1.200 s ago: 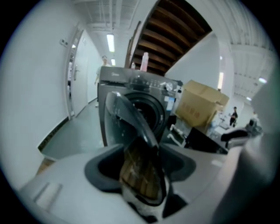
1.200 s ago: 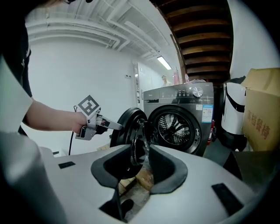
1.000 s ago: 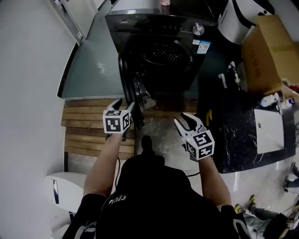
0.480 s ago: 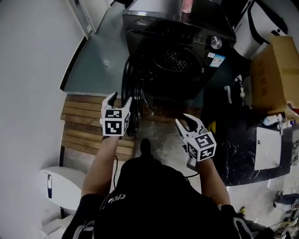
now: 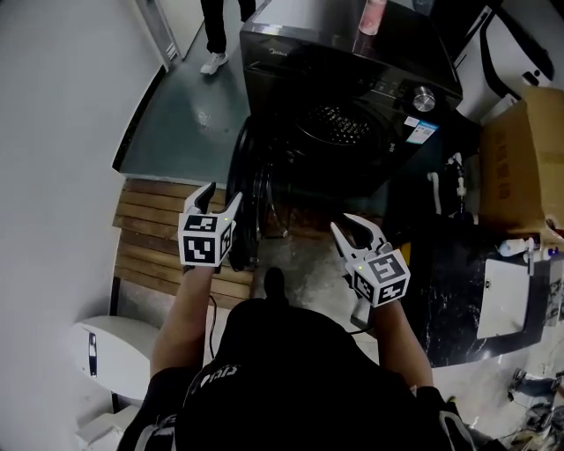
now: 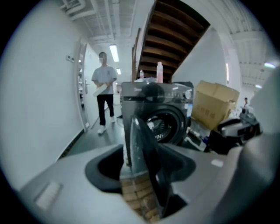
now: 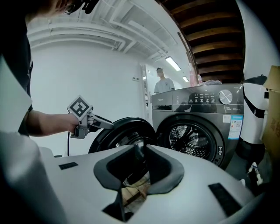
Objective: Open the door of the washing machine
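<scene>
The dark washing machine (image 5: 352, 88) stands ahead with its drum (image 7: 197, 135) exposed. Its round door (image 5: 249, 207) hangs swung out to the left, edge-on in the left gripper view (image 6: 140, 148). My left gripper (image 5: 220, 203) is open just left of the door's rim, and the door's edge lines up with the gap ahead of its jaws (image 6: 140, 179). From the right gripper view, the left gripper's fingers (image 7: 103, 122) reach to the rim; contact cannot be told. My right gripper (image 5: 351, 227) hovers in front of the machine, jaws closing with nothing between them (image 7: 131, 183).
A person (image 6: 104, 87) stands in the corridor behind the machine. A pink bottle (image 5: 372, 16) sits on the machine's top. A cardboard box (image 5: 520, 158) and a black counter with a white basin (image 5: 502, 295) are at the right. Wooden slats (image 5: 150, 238) lie at the left.
Both grippers have drawn back from the machine. The left one has shifted left, off the door's edge. The right jaws have narrowed. A person's legs have come into the top of the head view.
</scene>
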Demonstrator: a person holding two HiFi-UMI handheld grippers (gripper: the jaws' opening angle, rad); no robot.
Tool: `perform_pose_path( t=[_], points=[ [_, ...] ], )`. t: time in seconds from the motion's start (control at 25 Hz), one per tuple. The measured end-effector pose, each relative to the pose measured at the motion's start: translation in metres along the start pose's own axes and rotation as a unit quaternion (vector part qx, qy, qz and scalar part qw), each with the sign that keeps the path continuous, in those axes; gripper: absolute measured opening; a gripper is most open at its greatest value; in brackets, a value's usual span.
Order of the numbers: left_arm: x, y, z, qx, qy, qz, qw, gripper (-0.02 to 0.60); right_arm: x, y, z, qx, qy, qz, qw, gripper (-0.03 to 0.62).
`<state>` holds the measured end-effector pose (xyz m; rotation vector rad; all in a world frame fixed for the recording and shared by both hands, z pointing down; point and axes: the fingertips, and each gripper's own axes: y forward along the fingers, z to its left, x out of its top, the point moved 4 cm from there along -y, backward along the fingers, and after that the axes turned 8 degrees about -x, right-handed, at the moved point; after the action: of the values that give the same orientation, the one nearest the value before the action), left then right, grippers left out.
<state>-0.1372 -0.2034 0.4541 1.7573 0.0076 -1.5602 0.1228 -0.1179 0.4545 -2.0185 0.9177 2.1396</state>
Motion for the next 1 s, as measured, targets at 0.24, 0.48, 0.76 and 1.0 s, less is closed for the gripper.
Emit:
perform_pose_path(
  t=[0.24, 0.48, 0.76, 1.0],
  points=[
    [-0.002, 0.002, 0.007, -0.040, -0.016, -0.002, 0.9991, 0.211, 0.016, 0.031, 0.004, 0.011, -0.007, 0.003, 1.000, 0.061],
    [-0.004, -0.007, 0.021, -0.040, -0.014, -0.004, 0.9991, 0.195, 0.038, 0.063, 0.015, 0.020, -0.014, 0.002, 1.000, 0.044],
    [0.025, -0.018, 0.029, 0.014, 0.084, -0.013, 0.9963, 0.170, 0.065, 0.081, 0.016, 0.021, -0.024, -0.014, 0.999, 0.023],
    [0.066, -0.008, 0.015, -0.005, 0.038, -0.068, 0.9969, 0.153, 0.076, 0.077, -0.008, 0.026, -0.012, -0.021, 0.999, 0.012]
  ],
)
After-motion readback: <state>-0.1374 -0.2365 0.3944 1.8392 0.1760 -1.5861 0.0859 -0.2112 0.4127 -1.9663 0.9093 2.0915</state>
